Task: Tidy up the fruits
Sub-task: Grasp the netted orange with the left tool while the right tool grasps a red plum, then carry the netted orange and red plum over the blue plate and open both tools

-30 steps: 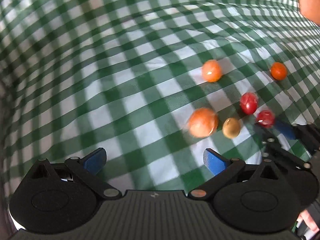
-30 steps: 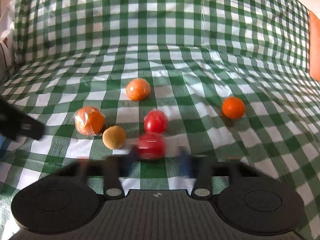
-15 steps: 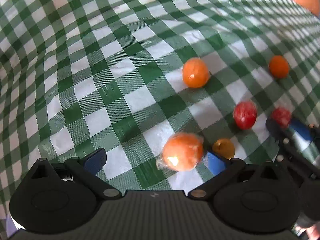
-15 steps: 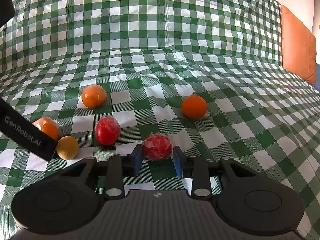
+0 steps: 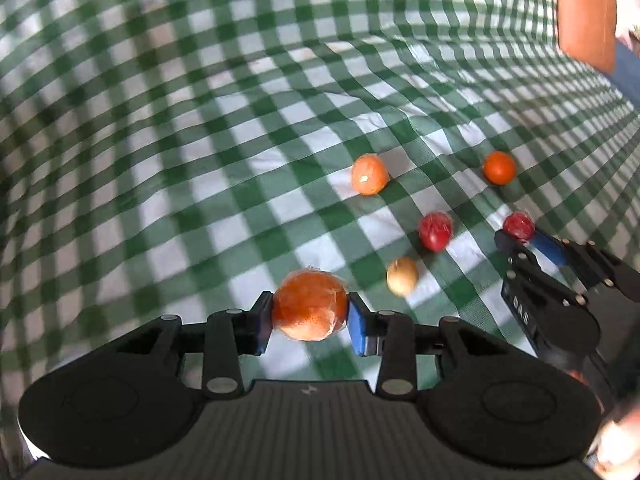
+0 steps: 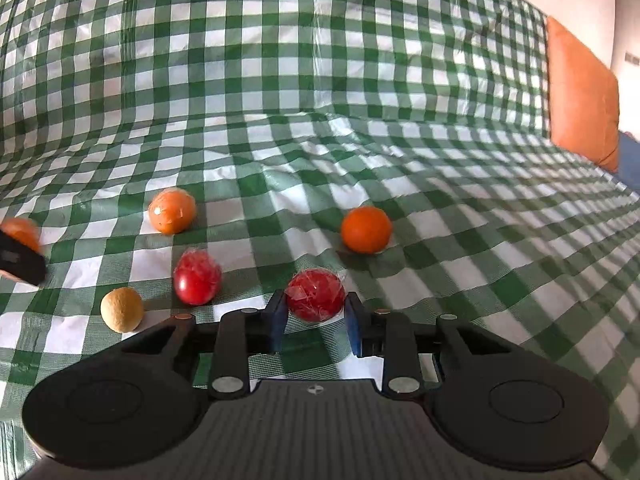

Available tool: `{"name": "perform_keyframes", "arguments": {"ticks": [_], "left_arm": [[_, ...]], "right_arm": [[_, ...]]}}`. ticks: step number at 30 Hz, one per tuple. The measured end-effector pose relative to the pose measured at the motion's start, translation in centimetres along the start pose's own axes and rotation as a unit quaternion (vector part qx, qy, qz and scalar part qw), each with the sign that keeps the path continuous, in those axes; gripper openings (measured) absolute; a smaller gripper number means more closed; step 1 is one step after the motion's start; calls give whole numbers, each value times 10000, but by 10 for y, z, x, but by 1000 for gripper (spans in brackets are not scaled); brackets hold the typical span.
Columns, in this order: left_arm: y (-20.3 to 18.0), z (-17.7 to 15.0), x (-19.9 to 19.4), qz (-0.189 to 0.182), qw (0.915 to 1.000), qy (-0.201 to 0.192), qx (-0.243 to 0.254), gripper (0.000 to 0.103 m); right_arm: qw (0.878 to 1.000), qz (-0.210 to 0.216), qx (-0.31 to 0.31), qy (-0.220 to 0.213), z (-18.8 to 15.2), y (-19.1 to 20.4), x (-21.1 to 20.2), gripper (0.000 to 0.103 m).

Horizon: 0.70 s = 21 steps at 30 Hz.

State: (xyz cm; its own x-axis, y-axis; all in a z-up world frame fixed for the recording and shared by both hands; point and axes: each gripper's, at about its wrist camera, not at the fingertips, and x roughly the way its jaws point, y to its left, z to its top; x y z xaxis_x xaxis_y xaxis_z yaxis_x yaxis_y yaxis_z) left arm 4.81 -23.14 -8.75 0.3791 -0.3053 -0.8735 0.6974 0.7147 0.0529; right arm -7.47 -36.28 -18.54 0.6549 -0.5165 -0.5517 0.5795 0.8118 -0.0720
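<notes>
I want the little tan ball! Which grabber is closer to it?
Left, I think. The left gripper, shut on a wrapped orange, sits just beside the tan fruit. The right gripper, holding a wrapped red fruit, is farther off.

The left gripper [image 5: 310, 316] is clamped on a wrapped orange [image 5: 310, 306]. The right gripper [image 6: 316, 310] pinches a wrapped red fruit [image 6: 316, 295].

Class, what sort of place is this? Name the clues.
Probably a home sofa or bed, not a table: a wrinkled green checked cloth rises like a backrest, an orange cushion leans at its side, and fruit lies loose.
</notes>
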Motion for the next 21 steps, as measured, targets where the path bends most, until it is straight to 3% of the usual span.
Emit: {"name": "perform_keyframes", "arguments": {"ticks": [6, 11, 21], "left_arm": [[23, -51, -77, 224, 9994, -2, -271, 43], [50, -96, -136, 351, 9977, 21, -572, 43], [96, -177, -235, 762, 9892, -249, -1230, 43]], "right_arm": [[9993, 319, -140, -111, 10, 8, -66, 32], [9944, 1017, -233, -177, 18, 18, -144, 32], [9671, 2444, -502, -493, 27, 72, -277, 32]]}}
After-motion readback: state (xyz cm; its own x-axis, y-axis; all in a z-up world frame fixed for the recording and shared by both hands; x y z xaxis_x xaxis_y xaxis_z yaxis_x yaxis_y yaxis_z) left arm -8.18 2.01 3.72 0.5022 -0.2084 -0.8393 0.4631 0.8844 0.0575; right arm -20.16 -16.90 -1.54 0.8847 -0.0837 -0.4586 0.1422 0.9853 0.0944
